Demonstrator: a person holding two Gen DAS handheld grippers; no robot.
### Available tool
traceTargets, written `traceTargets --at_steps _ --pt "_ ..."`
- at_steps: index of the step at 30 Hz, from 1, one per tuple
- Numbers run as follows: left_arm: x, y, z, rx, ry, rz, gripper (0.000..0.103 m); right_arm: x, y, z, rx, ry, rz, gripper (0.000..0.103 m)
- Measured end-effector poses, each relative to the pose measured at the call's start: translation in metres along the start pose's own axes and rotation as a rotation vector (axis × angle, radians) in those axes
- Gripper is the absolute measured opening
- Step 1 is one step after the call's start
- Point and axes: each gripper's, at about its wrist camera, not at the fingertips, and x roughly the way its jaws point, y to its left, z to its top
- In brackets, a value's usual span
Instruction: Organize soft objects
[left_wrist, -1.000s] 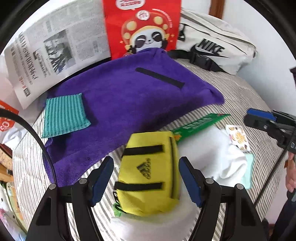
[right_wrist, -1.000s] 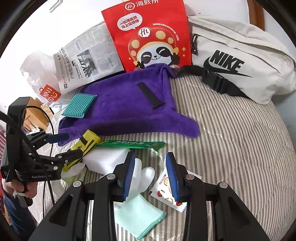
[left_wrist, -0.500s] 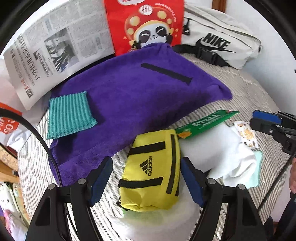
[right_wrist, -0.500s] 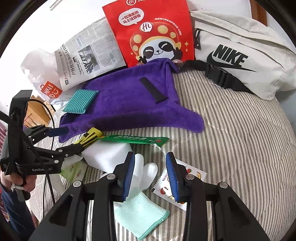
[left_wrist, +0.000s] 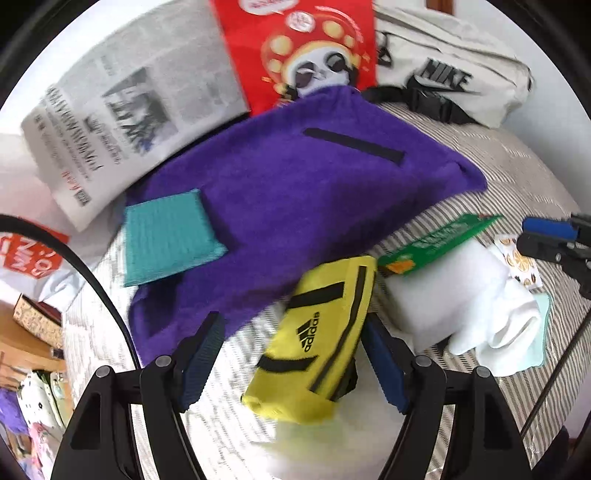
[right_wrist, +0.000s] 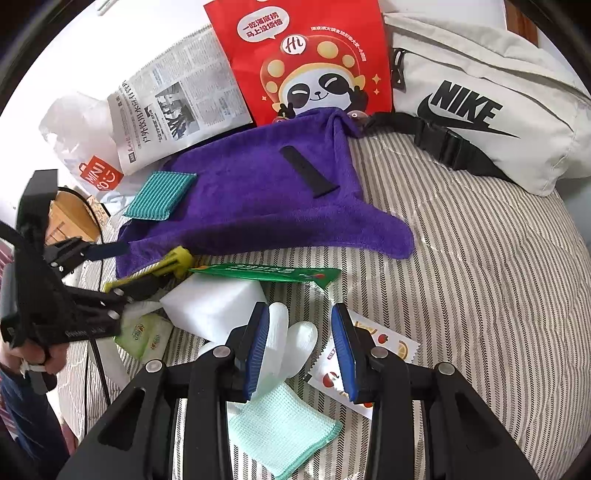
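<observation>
A yellow Adidas pouch (left_wrist: 317, 339) lies tilted between the wide-open fingers of my left gripper (left_wrist: 295, 350), touching the right finger only. It also shows in the right wrist view (right_wrist: 162, 266). Behind it a purple towel (left_wrist: 295, 199) is spread on the striped bed, with a teal cloth (left_wrist: 166, 236) on its left part. My right gripper (right_wrist: 300, 350) is open over a white glove (right_wrist: 291, 343), with a mint cloth (right_wrist: 284, 432) below it. A white foam block (right_wrist: 214, 302) lies between the pouch and the glove.
A green packet (right_wrist: 273, 273) rests on the foam block. A fruit-print sachet (right_wrist: 388, 347) lies right of the right gripper. A newspaper (right_wrist: 177, 107), a red panda bag (right_wrist: 310, 62) and a beige Nike bag (right_wrist: 480, 103) stand at the back. The bed's left edge (left_wrist: 70, 332) drops to the floor.
The left gripper has shifted left, so the yellow pouch now sits tilted against its right finger. The right gripper has edged forward over the white glove. Both stay open.
</observation>
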Motion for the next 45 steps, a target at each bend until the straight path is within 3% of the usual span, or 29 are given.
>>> traceTargets --at_steps 4,11,12,14,19,24,28,32,34,45 --pt "0.002 0.025 -0.002 -0.059 0.002 0.0 0.075 0.003 0.003 0.001 -0.007 0.008 0.007 0.035" --pt "0.015 0.032 -0.013 -0.04 -0.018 -0.079 0.064 0.01 0.009 0.002 -0.023 0.033 0.006 0.035" --pt "0.015 0.031 -0.014 -0.029 -0.03 -0.089 0.062 0.011 0.009 0.002 -0.023 0.036 0.005 0.035" --pt "0.014 0.029 -0.015 -0.017 -0.035 -0.114 0.047 0.013 0.009 0.002 -0.023 0.04 0.0 0.035" --pt "0.012 0.017 -0.014 0.053 -0.063 -0.151 0.037 0.014 0.01 0.005 -0.027 0.042 -0.008 0.035" --pt "0.012 0.004 -0.006 0.13 -0.077 -0.125 0.04 0.017 0.011 0.005 -0.034 0.055 -0.013 0.035" --pt "0.015 0.002 0.001 0.134 -0.08 -0.17 0.041 0.02 0.012 0.005 -0.038 0.063 -0.01 0.035" --pt "0.022 -0.007 -0.002 0.15 -0.065 -0.189 0.026 0.019 0.012 0.006 -0.041 0.054 -0.013 0.035" --pt "0.026 -0.013 -0.003 0.155 -0.061 -0.168 0.024 0.017 0.01 0.006 -0.049 0.046 -0.022 0.035" --pt "0.038 0.002 -0.007 0.039 -0.054 -0.237 0.019 0.018 0.014 0.013 -0.137 0.055 -0.062 0.035"
